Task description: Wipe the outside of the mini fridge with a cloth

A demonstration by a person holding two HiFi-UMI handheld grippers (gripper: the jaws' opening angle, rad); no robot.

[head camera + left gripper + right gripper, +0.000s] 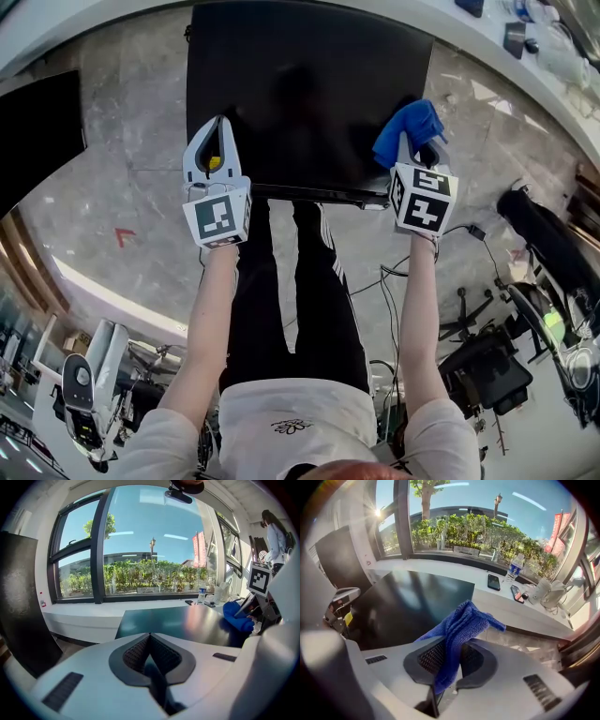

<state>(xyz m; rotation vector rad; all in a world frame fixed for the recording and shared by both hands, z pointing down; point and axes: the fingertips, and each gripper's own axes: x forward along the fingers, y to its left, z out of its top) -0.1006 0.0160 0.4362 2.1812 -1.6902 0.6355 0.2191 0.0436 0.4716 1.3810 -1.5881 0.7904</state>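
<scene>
1. Grey stone-patterned floor [131, 178] spreads out on both sides of the mini fridge and behind the person standing at it.
2. Black mini fridge [309, 84], seen from above in the head view, shows a glossy, reflective top. The same top fills the middle of the left gripper view [183, 620] and the left half of the right gripper view [408, 602].
3. White window ledge [487, 599] runs along the far side of the mini fridge, under a large window. Two phones [493, 581] and a water bottle [513, 570] sit on it, beyond the fridge's far right corner.
4. Black trousers [291, 300] with white side stripes stand directly against the mini fridge's near edge, between the two outstretched arms.
5. Black office chair [487, 370] stands on the floor, well apart from the mini fridge, off its near right side.
6. Left tool [218, 133] is over the mini fridge's near left corner. In its own view [150, 641] the jaws are pressed together with nothing between them. Contact with the top cannot be confirmed.
7. Right tool [414, 150] is over the mini fridge's near right corner. In its own view [451, 654] the jaws are clamped on the cloth.
8. Blue cloth [408, 127] is bunched and sticks up out of the right tool's jaws [459, 625], above the right part of the fridge top. The left gripper view shows it low against that top's right edge [238, 617].
</scene>
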